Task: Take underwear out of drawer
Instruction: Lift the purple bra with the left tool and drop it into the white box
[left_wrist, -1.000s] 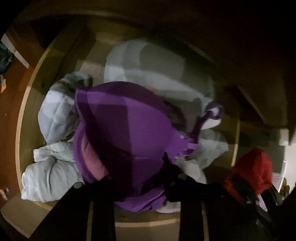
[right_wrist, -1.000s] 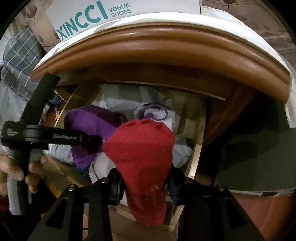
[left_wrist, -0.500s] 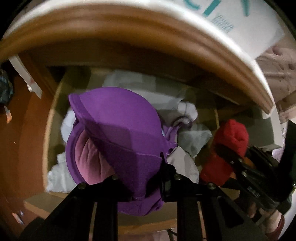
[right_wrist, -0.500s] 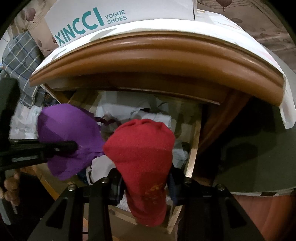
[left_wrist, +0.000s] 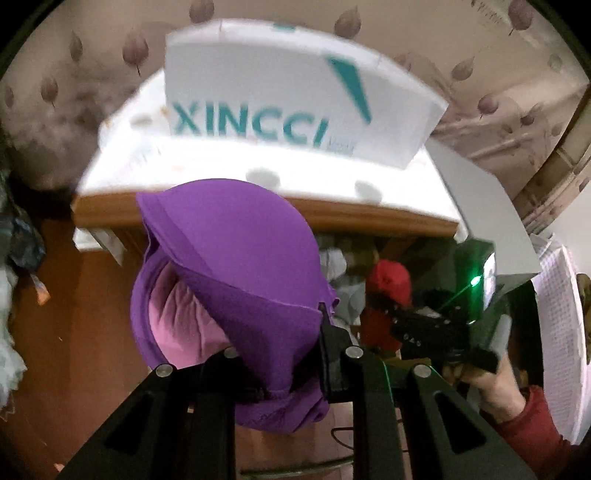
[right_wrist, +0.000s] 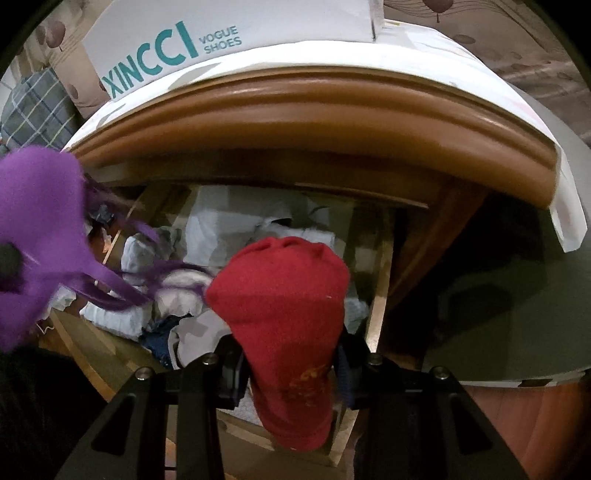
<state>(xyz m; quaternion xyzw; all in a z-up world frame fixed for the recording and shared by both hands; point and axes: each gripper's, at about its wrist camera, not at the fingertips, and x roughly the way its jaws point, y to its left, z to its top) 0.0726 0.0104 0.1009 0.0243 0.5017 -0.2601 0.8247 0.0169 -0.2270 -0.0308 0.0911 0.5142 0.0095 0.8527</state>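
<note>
My left gripper (left_wrist: 280, 373) is shut on a purple bra (left_wrist: 236, 280) with a pink lining and holds it up in front of the cabinet's top edge. The bra also shows blurred at the left of the right wrist view (right_wrist: 40, 236), with its straps trailing down to the drawer. My right gripper (right_wrist: 288, 373) is shut on a red knitted garment (right_wrist: 288, 317) and holds it above the open wooden drawer (right_wrist: 376, 314). Several white and grey clothes (right_wrist: 229, 236) lie in the drawer. The right gripper and red garment (left_wrist: 388, 291) show at the right of the left wrist view.
The brown wooden cabinet top (right_wrist: 314, 122) overhangs the drawer. A white XINCCI shoe box (right_wrist: 221, 37) stands on a white cloth on it. A checked fabric (right_wrist: 33, 107) lies at the far left. A dark flat surface (right_wrist: 517, 288) sits to the right.
My left gripper has lifted the purple bra up out of the drawer to the height of the cabinet top. My right gripper has stayed still with the red garment.
</note>
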